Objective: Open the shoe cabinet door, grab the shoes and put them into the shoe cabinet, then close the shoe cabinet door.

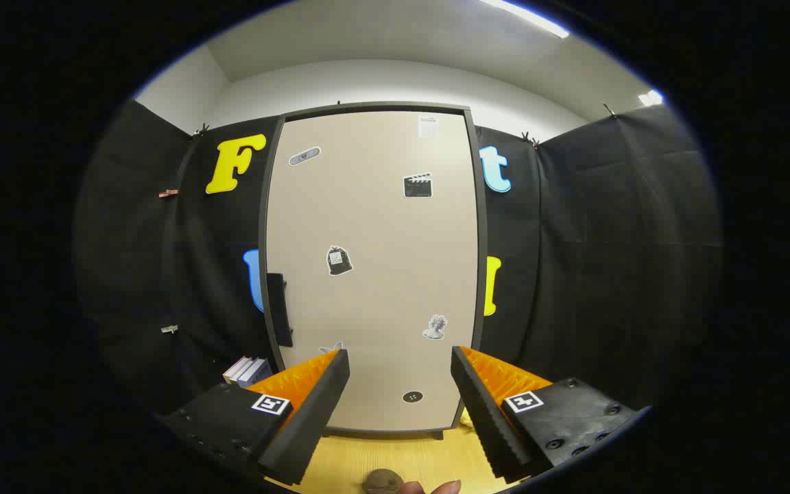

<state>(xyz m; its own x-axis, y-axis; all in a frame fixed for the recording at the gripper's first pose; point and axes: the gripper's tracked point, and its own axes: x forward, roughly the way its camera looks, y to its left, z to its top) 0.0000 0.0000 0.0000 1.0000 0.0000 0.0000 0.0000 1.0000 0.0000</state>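
The shoe cabinet [374, 267] stands straight ahead, a tall beige door in a dark frame, shut, with several stickers on it. A black handle [278, 309] sits on the door's left edge, at about mid height. My gripper [400, 358] is open, both fingers pointing at the lower part of the door with nothing between them. It hangs some way back from the cabinet. Low between the fingers, on the wooden floor, a small brownish piece of a shoe [382, 481] shows, mostly cut off. A fingertip of a person [447, 487] shows beside it.
Black cloth walls [607, 261] close the booth on both sides of the cabinet. A few books [247, 370] stand on the floor left of the cabinet's foot. Light wooden floor [395, 460] runs from the cabinet towards me.
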